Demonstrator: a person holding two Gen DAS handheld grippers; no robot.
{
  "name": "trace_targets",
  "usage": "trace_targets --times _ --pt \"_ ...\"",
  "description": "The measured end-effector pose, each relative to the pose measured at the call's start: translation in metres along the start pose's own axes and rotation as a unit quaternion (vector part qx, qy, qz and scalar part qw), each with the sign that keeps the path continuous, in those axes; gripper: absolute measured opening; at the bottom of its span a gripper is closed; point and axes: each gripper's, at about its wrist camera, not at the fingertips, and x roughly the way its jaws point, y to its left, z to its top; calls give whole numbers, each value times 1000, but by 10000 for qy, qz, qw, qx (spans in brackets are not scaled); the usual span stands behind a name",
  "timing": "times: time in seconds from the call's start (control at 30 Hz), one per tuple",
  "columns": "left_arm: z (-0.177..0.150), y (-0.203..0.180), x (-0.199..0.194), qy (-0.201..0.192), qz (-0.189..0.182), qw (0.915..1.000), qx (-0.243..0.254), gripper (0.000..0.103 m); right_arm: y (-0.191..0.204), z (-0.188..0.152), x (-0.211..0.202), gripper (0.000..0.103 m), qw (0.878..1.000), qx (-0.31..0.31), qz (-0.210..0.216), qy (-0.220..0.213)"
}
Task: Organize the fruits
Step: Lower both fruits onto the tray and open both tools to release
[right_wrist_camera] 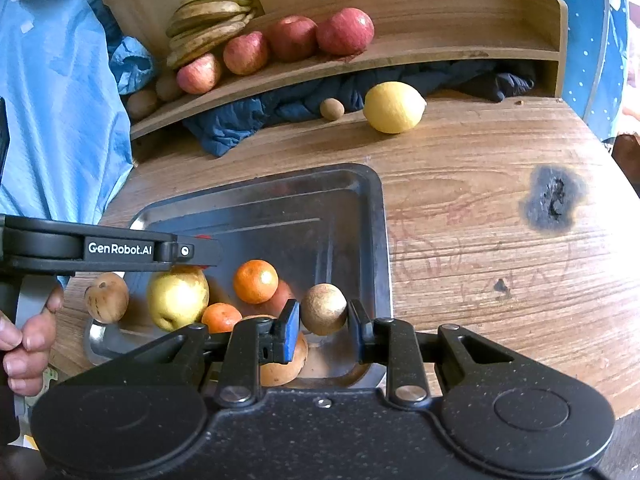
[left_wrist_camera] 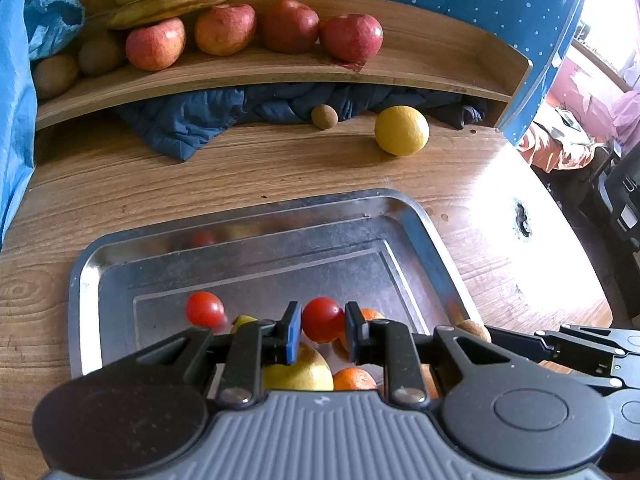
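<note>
The wooden table point(right_wrist_camera: 480, 200) is grainy. On it sits a shiny metal tray point(left_wrist_camera: 420, 232) with round fruit. The left gripper point(left_wrist_camera: 322, 330) is squeezed on a smooth red tomato point(left_wrist_camera: 322, 318) over the tray. The right gripper point(right_wrist_camera: 324, 322) pinches a rough brown ball-shaped fruit point(right_wrist_camera: 323, 308).

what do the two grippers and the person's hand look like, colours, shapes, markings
Both grippers are black, with round discs at the sides, linkage bars on silver rivets and blue finger pads. The left gripper has a ribbed grey body and white GenRobot.AI lettering on its side. The right gripper has a speckled black body. A bare hand grips a grey handle; no sleeve shows.
</note>
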Motion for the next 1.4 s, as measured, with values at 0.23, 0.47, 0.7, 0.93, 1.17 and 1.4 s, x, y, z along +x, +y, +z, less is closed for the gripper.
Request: trace_targets --times 0.23,0.47,0.7,0.93,1.17,1.4 --pt "3 0 3 73 24 10000 1 25 -3 -1 0 28 9999 87 -14 60" --pt "7 0 4 115 43 9999 50 27 -4 4 3 28 9998 144 -9 103" --pt "6 5 -5 -10 11 10000 0 53 -4 7 4 31 9999 125 14 73" --pt "1 20 -25 -293 57 9994 -167 81 1 9 -3 41 10000 33 17 -75" --pt "-13 31 -46 -274 363 9987 -231 99 11 7 -17 66 9993 -222 169 -248" --pt "-37 46 -67 -109 650 9972 -341 102 18 -1 -31 86 9981 -455 290 -290"
